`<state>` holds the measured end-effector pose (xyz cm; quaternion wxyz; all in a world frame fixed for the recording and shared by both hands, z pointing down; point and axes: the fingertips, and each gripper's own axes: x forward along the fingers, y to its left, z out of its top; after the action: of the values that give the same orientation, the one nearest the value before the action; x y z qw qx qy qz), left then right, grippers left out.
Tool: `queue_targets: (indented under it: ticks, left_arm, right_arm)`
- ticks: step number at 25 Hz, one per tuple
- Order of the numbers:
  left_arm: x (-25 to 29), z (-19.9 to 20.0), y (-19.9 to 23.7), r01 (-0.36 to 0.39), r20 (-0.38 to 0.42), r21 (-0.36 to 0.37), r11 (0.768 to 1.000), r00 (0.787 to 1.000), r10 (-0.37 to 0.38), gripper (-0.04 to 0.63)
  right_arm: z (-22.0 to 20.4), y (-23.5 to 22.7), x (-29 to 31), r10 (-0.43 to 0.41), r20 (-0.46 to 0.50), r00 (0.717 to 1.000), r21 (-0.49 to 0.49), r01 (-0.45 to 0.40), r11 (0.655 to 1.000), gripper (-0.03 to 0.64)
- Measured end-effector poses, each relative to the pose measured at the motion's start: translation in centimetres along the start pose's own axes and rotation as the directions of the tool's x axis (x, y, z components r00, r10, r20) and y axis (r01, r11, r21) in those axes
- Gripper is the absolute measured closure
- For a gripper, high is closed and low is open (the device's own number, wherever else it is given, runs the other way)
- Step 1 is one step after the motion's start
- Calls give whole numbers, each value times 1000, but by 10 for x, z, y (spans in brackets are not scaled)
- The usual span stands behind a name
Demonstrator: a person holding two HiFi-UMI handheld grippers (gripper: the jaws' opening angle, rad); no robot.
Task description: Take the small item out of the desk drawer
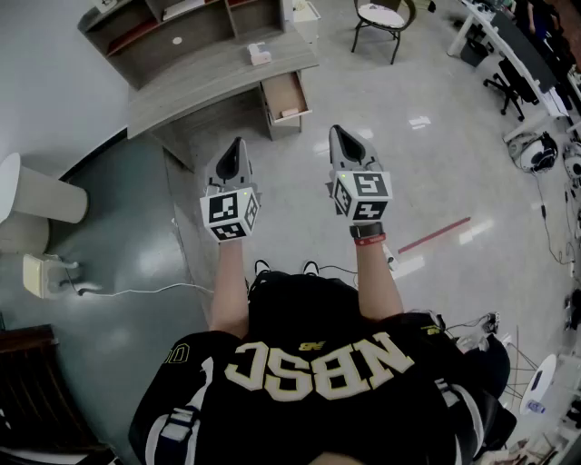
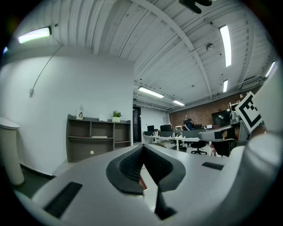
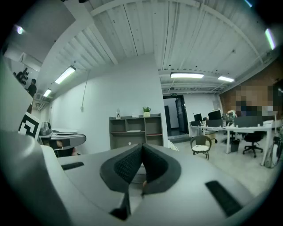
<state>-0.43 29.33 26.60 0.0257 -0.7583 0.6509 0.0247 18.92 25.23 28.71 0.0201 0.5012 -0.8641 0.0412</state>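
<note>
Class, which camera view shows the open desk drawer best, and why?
The head view: it looks down into the pulled-out drawer. In both gripper views the closed jaws block it; only the shelf behind shows.

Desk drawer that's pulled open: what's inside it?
The drawer shows a bare brownish bottom and one small pale item near its front. Its back end is hidden under the desk top.

Bare floor (image 1: 300,163) before open drawer (image 1: 283,91); desk (image 1: 200,77) flanks left; chair (image 1: 381,16) well right.
</note>
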Motion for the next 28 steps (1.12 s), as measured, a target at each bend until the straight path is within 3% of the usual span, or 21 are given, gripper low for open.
queue_targets:
  ticks: [14, 28]
  left_arm:
    - [38, -32, 13, -29, -58, 1, 1000, 998, 29, 583]
    - [191, -44, 73, 37, -25, -67, 997, 999, -39, 583]
  right_arm:
    - [-28, -21, 41, 24, -15, 1000, 86, -23, 996, 612]
    - [-11, -40, 200, 25, -53, 998, 48, -22, 999, 612]
